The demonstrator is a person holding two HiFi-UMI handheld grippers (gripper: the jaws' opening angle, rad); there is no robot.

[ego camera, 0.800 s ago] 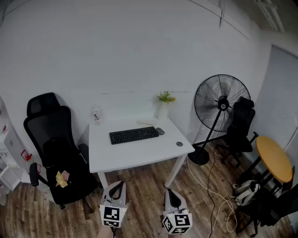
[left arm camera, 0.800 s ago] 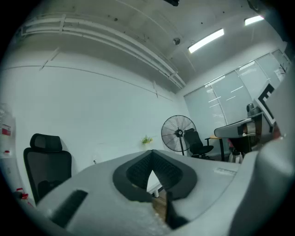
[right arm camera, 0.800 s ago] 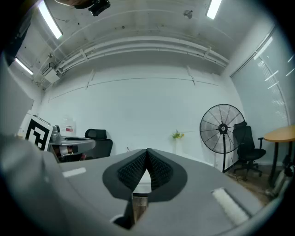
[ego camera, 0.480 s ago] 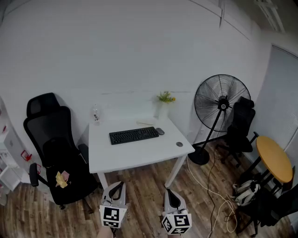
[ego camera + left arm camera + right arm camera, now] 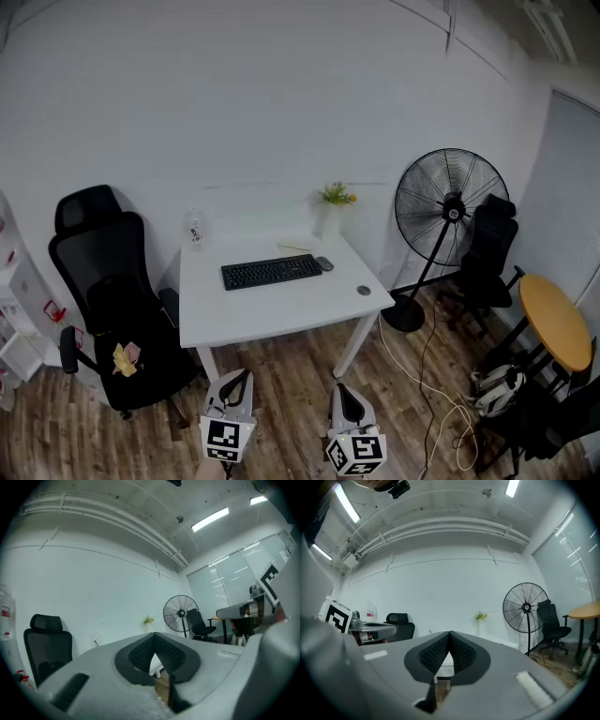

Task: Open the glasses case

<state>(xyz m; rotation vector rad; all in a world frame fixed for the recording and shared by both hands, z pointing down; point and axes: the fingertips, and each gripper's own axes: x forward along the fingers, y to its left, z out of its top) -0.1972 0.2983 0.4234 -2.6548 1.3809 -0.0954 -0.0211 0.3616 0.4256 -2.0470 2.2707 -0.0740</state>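
Note:
A white desk [image 5: 281, 311] stands against the far wall, well ahead of both grippers. On it lie a black keyboard [image 5: 271, 272], a mouse [image 5: 324, 264], a small dark round thing [image 5: 363, 291] near the right edge and a pale flat thing [image 5: 296, 246] by the vase. Which of these is the glasses case I cannot tell at this distance. My left gripper [image 5: 238, 374] [image 5: 153, 638] and right gripper [image 5: 339, 387] [image 5: 450, 634] hang side by side low over the wooden floor, pointing level at the desk. Both are shut, pads together, with nothing between them.
A black office chair [image 5: 112, 300] with a yellow thing on its seat stands left of the desk. A large standing fan [image 5: 450, 211], a second black chair [image 5: 487, 253] and a round wooden table [image 5: 555, 323] are at the right. A cable [image 5: 422, 375] loops over the floor.

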